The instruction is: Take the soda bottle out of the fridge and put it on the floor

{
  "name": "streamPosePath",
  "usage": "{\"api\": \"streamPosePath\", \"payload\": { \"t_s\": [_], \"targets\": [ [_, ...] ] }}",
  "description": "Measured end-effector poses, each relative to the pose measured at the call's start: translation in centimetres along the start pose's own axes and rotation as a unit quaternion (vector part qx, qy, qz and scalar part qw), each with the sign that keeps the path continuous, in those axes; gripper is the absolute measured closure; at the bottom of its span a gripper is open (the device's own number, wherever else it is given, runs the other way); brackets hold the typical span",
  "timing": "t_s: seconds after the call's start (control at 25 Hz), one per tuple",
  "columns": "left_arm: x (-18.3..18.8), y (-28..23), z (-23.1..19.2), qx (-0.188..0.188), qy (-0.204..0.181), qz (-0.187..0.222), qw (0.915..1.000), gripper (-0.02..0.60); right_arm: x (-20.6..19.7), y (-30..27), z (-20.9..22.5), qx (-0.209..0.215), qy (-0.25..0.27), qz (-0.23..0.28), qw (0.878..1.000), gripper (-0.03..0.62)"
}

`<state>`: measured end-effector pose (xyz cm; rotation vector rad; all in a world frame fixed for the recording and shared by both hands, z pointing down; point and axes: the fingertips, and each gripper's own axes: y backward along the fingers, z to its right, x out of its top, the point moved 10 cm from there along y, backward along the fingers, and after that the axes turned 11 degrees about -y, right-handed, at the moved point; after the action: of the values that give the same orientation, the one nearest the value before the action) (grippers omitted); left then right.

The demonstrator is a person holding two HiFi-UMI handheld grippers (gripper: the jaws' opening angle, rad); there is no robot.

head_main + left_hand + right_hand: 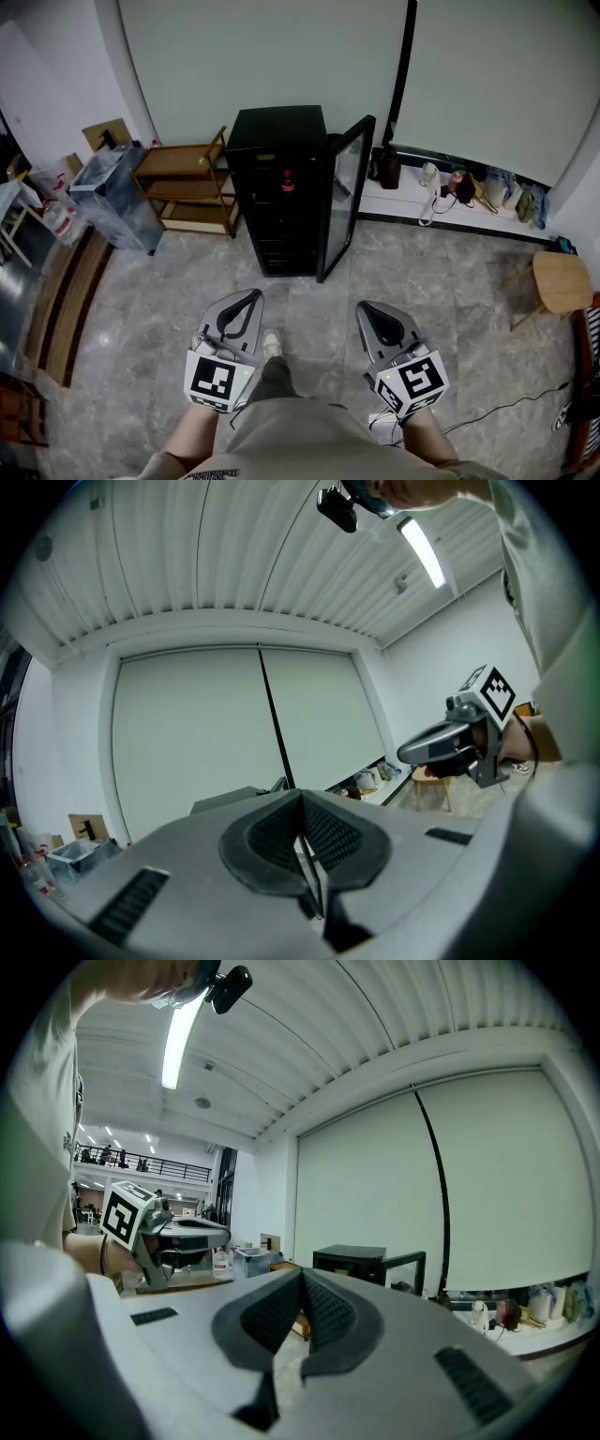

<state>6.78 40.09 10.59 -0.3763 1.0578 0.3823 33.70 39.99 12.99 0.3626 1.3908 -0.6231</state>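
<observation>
A black fridge (277, 169) stands against the far wall with its glass door (348, 192) swung open to the right. Inside on an upper shelf is the soda bottle (288, 181), dark with a red label. My left gripper (251, 296) and right gripper (365, 307) hover side by side over the grey floor, well short of the fridge and pointing toward it. Both are shut with nothing between the jaws. In the left gripper view the pads (323, 841) meet in a line. The right gripper view shows the same, with the fridge (361, 1262) beyond the jaws.
A wooden shelf cart (187, 178) and a clear plastic bin (114, 192) stand left of the fridge. To the right, a low ledge (412, 208) holds bottles and bags. A wooden stool (561, 281) is at the far right, and a cable (511, 406) trails across the floor.
</observation>
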Motion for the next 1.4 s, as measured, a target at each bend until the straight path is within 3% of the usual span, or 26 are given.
{"api": "streamPosePath", "payload": {
  "t_s": [0.6, 0.92, 1.4],
  "targets": [
    [-4.2, -8.5, -7.5, -0.016, 0.01, 0.005, 0.9998, 0.575, 1.2, -11.8, 3.6, 0.003, -0.02, -0.009, 1.0, 0.599],
    [-7.5, -14.3, -16.0, -0.03, 0.01, -0.01, 0.9994, 0.575, 3.1, -22.4, 4.8, -0.009, -0.016, -0.033, 0.999, 0.599],
    [-13.0, -23.4, -29.5, -0.07, 0.003, -0.006, 0.9975, 0.575, 5.3, -39.2, 5.9, -0.028, -0.056, -0.05, 0.997, 0.599]
  ]
}}
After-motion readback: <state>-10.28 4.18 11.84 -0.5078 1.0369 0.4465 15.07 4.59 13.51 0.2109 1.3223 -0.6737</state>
